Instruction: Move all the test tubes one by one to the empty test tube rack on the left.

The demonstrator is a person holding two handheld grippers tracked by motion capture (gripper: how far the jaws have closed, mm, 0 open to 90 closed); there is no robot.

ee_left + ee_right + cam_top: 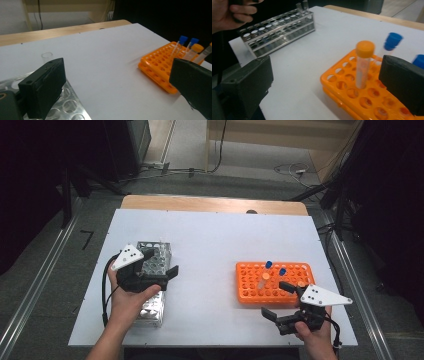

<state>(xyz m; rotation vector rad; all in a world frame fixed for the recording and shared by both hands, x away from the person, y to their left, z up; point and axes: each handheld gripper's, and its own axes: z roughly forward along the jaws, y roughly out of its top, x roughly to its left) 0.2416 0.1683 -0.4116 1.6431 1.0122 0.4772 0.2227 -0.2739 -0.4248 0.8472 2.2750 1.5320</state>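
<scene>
Now — orange rack: capped tubes upright | metal rack: glass tube | both grippers spread, empty

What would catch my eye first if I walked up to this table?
Most likely the bright orange plastic tube rack on the right of the white table, holding capped tubes, an orange-capped clear tube among them. Next, the shiny metal tube rack on the left, with clear uncapped glass tubes at its far end. A person's hands hold a black two-jaw gripper by each rack, the left gripper and the right gripper, both open.
</scene>
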